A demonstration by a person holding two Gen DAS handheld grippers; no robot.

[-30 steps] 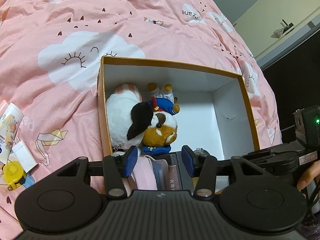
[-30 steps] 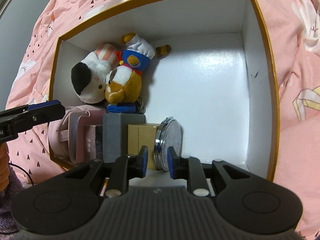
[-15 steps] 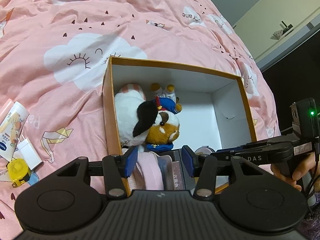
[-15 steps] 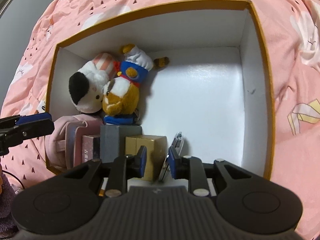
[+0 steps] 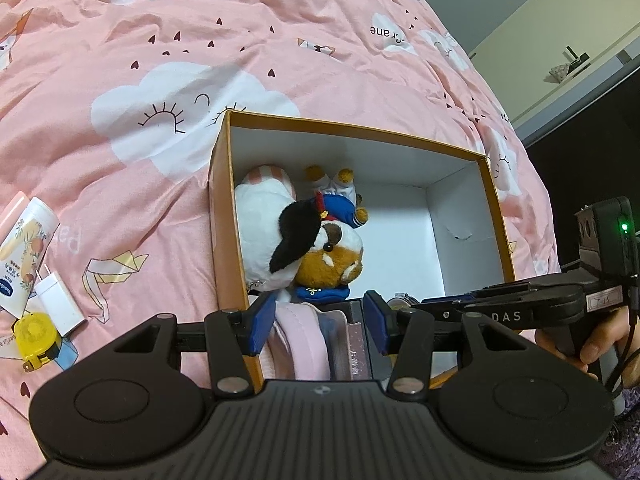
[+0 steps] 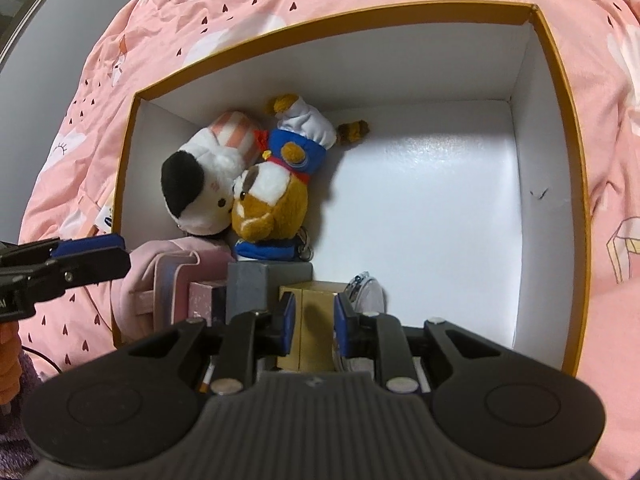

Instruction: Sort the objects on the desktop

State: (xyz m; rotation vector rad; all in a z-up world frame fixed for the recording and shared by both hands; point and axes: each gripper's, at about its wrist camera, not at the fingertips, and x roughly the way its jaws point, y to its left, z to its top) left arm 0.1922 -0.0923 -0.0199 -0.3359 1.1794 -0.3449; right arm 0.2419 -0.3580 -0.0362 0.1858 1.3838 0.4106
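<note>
An orange-rimmed white box (image 5: 219, 208) (image 6: 560, 80) lies on the pink bedspread. Inside are a white-and-black plush (image 6: 200, 176), a brown bear plush in blue (image 6: 280, 200), a pink pouch (image 6: 160, 276), a grey box (image 6: 256, 284), a gold box (image 6: 316, 320) and a round silver tin (image 6: 370, 294) on edge. My right gripper (image 6: 314, 316) hangs open above the box's near edge, its fingers either side of the gold box, holding nothing. My left gripper (image 5: 318, 322) is open and empty over the box's near left corner, above the pink pouch (image 5: 298, 340).
On the bedspread left of the box lie a hand-cream tube (image 5: 24, 248), a white charger plug (image 5: 58, 304) and a yellow tape measure (image 5: 34, 336). The right half of the box floor (image 6: 440, 220) is bare. A dark cabinet (image 5: 592, 152) stands past the bed's right edge.
My right gripper opened off the silver tin, which now leans low against the gold box, and drew back. My left gripper pulled back and up from the box.
</note>
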